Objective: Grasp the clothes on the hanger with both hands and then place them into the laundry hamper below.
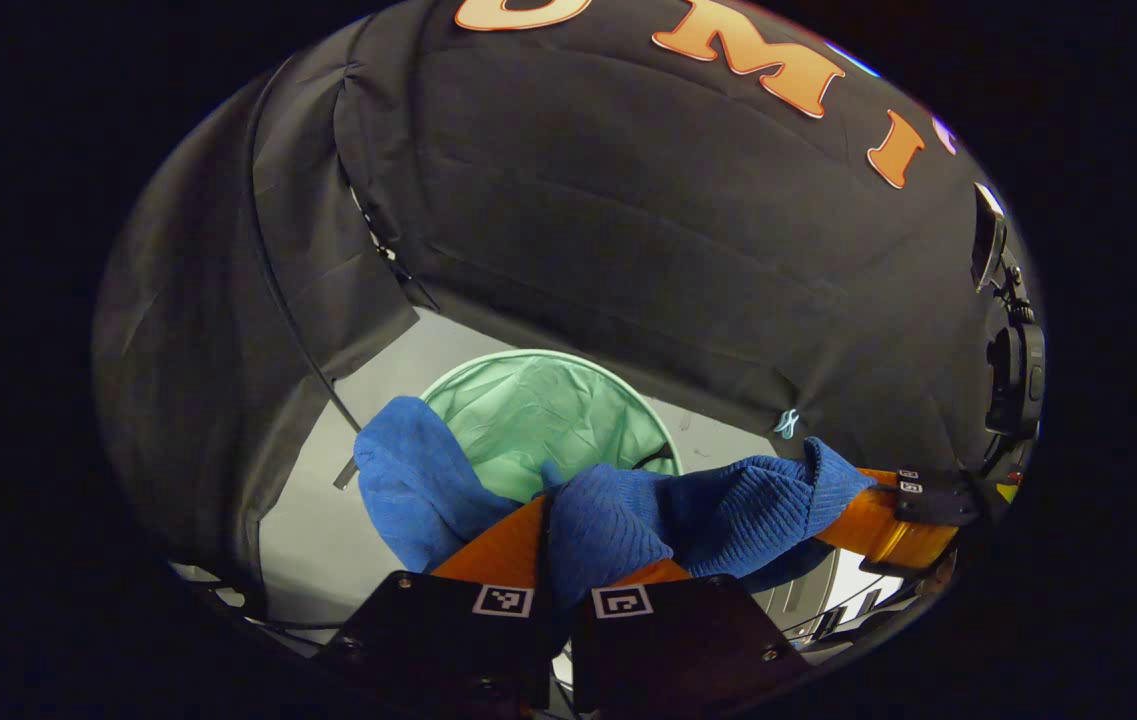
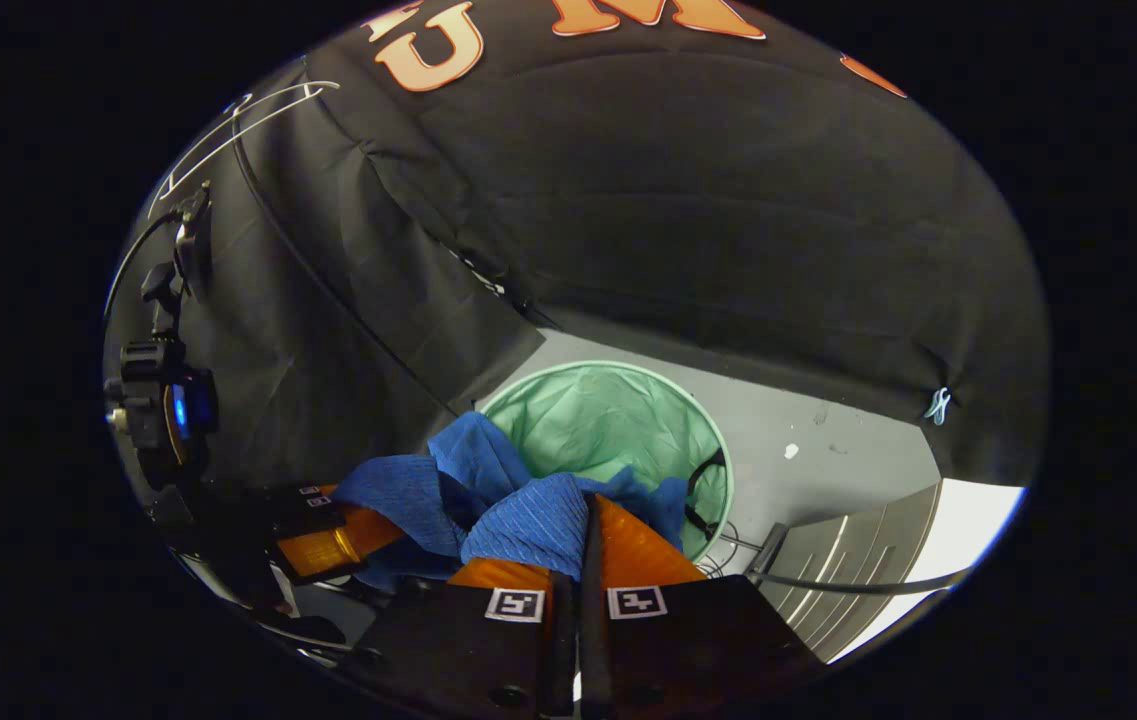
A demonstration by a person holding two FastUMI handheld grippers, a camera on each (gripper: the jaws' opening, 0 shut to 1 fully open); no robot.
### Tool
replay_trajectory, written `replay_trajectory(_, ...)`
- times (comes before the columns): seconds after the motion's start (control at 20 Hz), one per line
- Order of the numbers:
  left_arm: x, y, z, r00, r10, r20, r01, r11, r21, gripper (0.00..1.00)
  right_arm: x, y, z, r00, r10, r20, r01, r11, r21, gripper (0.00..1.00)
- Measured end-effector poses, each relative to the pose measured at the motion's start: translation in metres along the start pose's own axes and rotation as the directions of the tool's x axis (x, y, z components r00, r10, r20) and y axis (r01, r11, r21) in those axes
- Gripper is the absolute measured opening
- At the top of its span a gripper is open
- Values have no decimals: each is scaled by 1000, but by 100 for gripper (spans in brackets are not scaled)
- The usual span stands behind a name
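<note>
While both grippers, left (image 1: 550, 540) & right (image 2: 583, 540), pinched the blue garment (image 1: 628, 510) just near of the green hamper (image 1: 548, 415), release was best delayed till it hung w/in the rim.

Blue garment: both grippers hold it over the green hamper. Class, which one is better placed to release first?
Probably the left gripper: its end of the blue garment already droops across the hamper mouth. The right gripper looks further from the rim.
</note>
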State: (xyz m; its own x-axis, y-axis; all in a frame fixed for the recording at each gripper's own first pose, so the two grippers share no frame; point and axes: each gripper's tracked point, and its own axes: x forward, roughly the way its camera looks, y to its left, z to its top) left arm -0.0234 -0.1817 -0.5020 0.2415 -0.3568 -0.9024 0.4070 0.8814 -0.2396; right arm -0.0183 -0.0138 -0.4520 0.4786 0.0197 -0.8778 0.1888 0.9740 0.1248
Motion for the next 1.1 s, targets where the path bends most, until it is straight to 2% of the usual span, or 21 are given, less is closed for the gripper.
replay_trajectory(0.1,-3,3,-5,1000,3,-5,-3,1000,10,10,11,-5,-11,999,-19,-30,19,1000,-5,10)
replay_trajectory(0.15,-2,3,-4,1000,1,-6,-1,1000,11,16,11,-5,-17,999,-19,-42,18,1000,-4,12)
replay_trajectory(0.2,-6,3,-4,1000,1,-3,-1,1000,7,14,9,-7,-24,998,-28,-57,28,1000,-7,12)
replay_trajectory(0.25,-6,6,-4,1000,6,7,-6,1000,-1,31,8,-8,-28,997,-40,-69,39,999,-13,6)
replay_trajectory(0.3,-9,10,-3,1000,16,9,-16,1000,-11,47,9,-10,-32,996,-47,-77,46,999,-15,30)
replay_trajectory(0.45,-15,25,-12,999,52,9,-52,998,-18,98,5,-2,-35,996,-50,-68,49,999,-16,82)
replay_trajectory(0.5,-21,27,-13,999,47,14,-47,999,-10,98,2,2,-37,996,-58,-62,57,998,-14,100)
replay_trajectory(0.6,-30,33,-16,999,28,26,-28,1000,10,97,-5,8,-41,996,-81,-41,81,997,-1,97)
replay_trajectory(0.65,-33,36,-17,999,18,27,-18,1000,23,98,-8,12,-43,995,-90,-33,90,996,14,87)
replay_trajectory(0.7,-37,40,-17,999,11,36,-12,999,34,98,-12,19,-43,996,-92,-18,92,995,28,97)
replay_trajectory(0.75,-44,42,-14,999,3,47,-5,999,39,93,-17,26,-42,995,-97,-3,97,995,33,97)
replay_trajectory(0.8,-51,44,-8,998,-7,61,4,999,37,97,-23,33,-41,994,-104,10,104,994,28,97)
replay_trajectory(1.1,-92,50,20,984,-66,167,57,997,58,97,-75,82,-13,980,-122,158,122,993,12,97)
